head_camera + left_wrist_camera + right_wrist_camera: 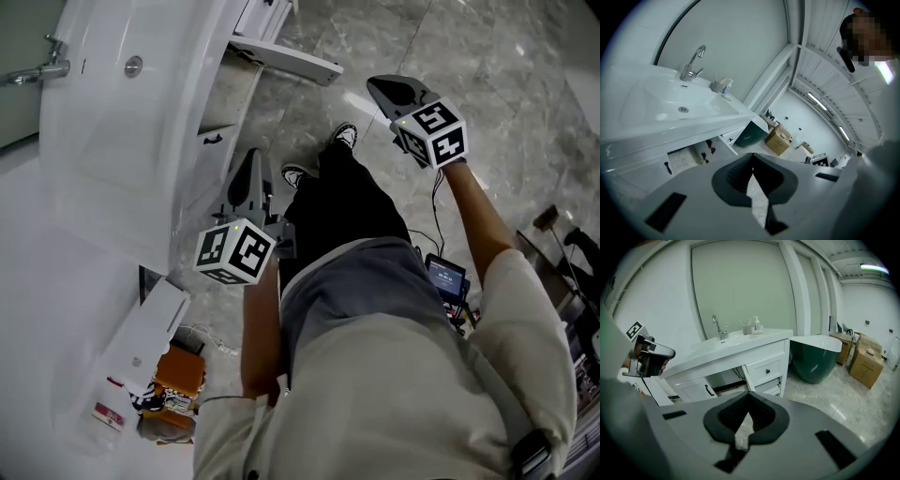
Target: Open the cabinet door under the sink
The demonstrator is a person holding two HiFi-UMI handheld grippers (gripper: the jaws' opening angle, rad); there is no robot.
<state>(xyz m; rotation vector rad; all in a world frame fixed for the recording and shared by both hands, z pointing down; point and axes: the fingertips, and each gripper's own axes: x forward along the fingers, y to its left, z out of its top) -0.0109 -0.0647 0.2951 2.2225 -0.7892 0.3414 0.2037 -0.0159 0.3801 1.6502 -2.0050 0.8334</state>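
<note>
A person in a pale shirt and black trousers stands on a grey marble floor (497, 84) beside a white vanity cabinet (764, 359) topped by a white sink basin (651, 101) and a chrome faucet (692, 63). The left gripper (250, 173) is held low, near the cabinet front. The right gripper (389, 91) is raised over the floor, well apart from the cabinet. In each gripper view the grey fingers are pressed together at their tips with nothing between them, on both the left (751, 159) and the right (749, 401). Under the sink a white cabinet door (286, 58) juts out over the floor, leaving a dark opening (724, 380) between a shut white door with a black handle (696, 391) and a stack of white drawers (766, 371). Beyond the cabinet stand a dark green bathtub (815, 357) and brown cardboard boxes (865, 359).
</note>
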